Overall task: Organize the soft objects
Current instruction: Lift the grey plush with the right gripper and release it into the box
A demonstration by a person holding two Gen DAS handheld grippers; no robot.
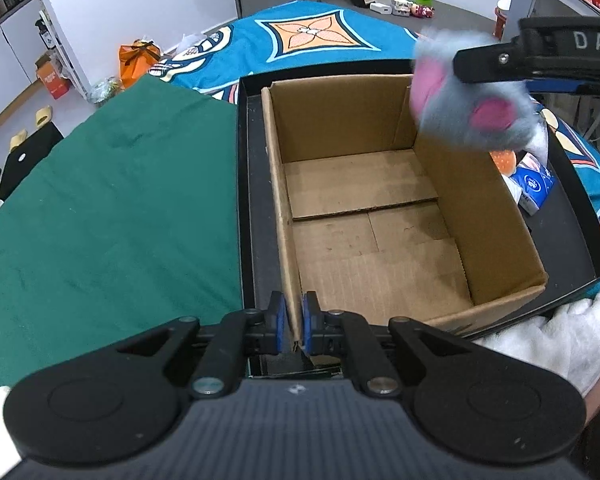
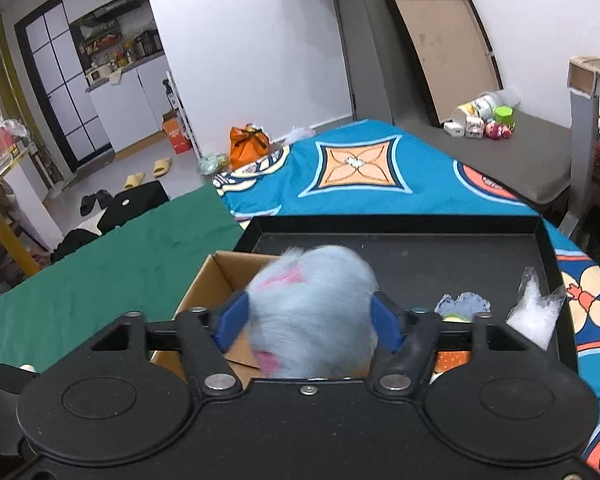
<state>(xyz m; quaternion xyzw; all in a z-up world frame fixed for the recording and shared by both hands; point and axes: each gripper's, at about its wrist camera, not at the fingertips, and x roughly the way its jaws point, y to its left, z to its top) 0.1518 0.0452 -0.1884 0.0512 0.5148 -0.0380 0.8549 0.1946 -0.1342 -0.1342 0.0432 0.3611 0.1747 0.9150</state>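
An open cardboard box (image 1: pixel 277 184) with a bare floor stands in a black tray (image 1: pixel 249 200). My left gripper (image 1: pixel 294 320) is shut on the box's near wall at its left corner, with the blue pads on either side of the cardboard. A fluffy blue plush toy with pink ears (image 1: pixel 472 112) hangs blurred over the box's far right corner, just under a finger (image 1: pixel 496 65) of my right gripper. In the right wrist view the plush (image 2: pixel 312 300) sits between the wide-set pads of my right gripper (image 2: pixel 310 322), which stands open above the box (image 2: pixel 216 280).
Right of the box the tray (image 2: pixel 420 256) holds a blue tissue packet (image 1: pixel 534 184), an orange plush (image 1: pixel 504 160), a small blue-grey cloth (image 2: pixel 464 304) and a clear bag of white stuffing (image 2: pixel 536 312). A green cloth (image 1: pixel 120 200) lies left; something white and fluffy (image 1: pixel 540 344) is near right.
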